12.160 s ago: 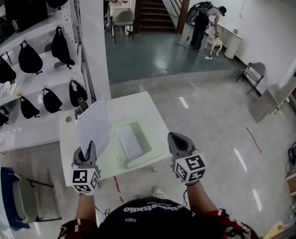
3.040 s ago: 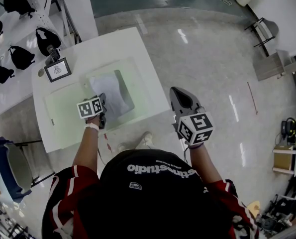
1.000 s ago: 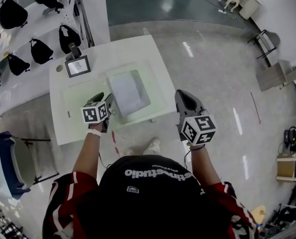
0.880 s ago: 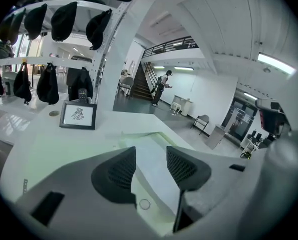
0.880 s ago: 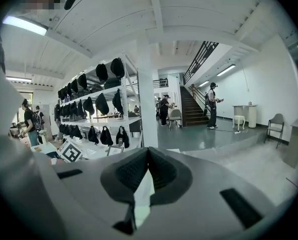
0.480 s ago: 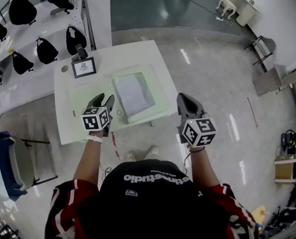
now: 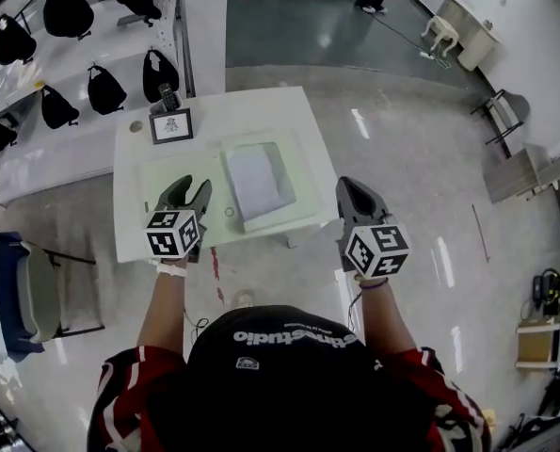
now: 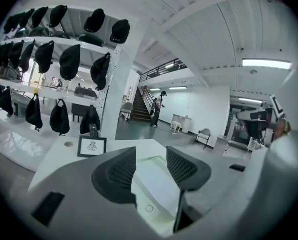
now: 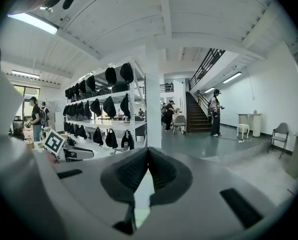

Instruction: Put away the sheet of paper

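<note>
- Since the sheet of paper (image 7: pixel 254 177) is thin and floppy, we'd pinch an edge lightly.
- Our left gripper (image 7: pixel 187 188): jaws apart; right gripper (image 7: pixel 347 186): together; both empty.

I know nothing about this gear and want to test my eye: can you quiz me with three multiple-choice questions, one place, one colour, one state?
1. Where is the sheet of paper?
A) in the tray on the table
B) under the picture frame
C) on a chair

2. What colour is the mat under the tray?
A) red
B) pale green
C) black

3. Which claw is open?
A) right
B) both
C) left

Answers: 1A, it lies flat inside the tray. 2B, pale green shows around the tray. 3C, the left claw has its jaws apart, the right claw has them together.
</note>
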`<state>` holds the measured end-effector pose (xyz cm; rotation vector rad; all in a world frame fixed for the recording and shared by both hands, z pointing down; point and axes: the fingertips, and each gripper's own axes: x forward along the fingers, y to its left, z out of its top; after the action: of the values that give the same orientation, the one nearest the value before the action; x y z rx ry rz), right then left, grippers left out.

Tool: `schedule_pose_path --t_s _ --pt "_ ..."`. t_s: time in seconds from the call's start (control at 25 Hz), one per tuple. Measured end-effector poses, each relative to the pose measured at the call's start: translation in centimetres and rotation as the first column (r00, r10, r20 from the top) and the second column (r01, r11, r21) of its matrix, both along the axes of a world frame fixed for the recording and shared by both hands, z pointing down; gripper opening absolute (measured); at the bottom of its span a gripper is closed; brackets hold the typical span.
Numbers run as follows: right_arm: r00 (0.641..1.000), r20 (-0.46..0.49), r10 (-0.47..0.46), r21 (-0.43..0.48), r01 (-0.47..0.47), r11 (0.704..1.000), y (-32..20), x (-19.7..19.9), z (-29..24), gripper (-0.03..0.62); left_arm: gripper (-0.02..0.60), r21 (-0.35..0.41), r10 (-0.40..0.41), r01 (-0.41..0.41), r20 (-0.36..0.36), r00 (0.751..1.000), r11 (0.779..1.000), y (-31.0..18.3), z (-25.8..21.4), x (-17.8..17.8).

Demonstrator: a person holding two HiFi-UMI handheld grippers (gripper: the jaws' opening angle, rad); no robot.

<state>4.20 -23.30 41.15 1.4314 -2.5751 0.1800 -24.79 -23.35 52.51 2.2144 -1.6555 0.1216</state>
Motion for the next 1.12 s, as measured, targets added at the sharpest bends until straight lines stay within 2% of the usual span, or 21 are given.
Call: schedule_pose_path --t_s 0.44,0.68,0.92,1.12 --pt "0.999 0.037 -0.019 0.017 0.019 1.0 2.3 3.0 -1.4 0.003 0.192 0.144 -0.035 0.02 0.097 0.995 0.989 4.4 -6.6 1.3" --pt "0.996 0.094 0.006 0.033 -0.009 0.999 3.7 5.0 -2.2 0.003 0.187 0.195 -0.031 0.006 0.124 0.992 0.981 5.5 -9.7 3.3" --pt "0.993 0.114 0.028 0.066 -0.035 0.997 4.8 7.4 -3.8 0.003 0.166 0.263 -0.03 -0.002 0.118 0.993 0.965 6.2 -13.6 5.9" --pt "0.993 0.116 0.023 0.084 -0.033 0.996 5.3 8.2 -4.5 0.003 0.152 0.3 -0.032 -0.019 0.165 0.986 0.954 6.6 -15.2 7.7"
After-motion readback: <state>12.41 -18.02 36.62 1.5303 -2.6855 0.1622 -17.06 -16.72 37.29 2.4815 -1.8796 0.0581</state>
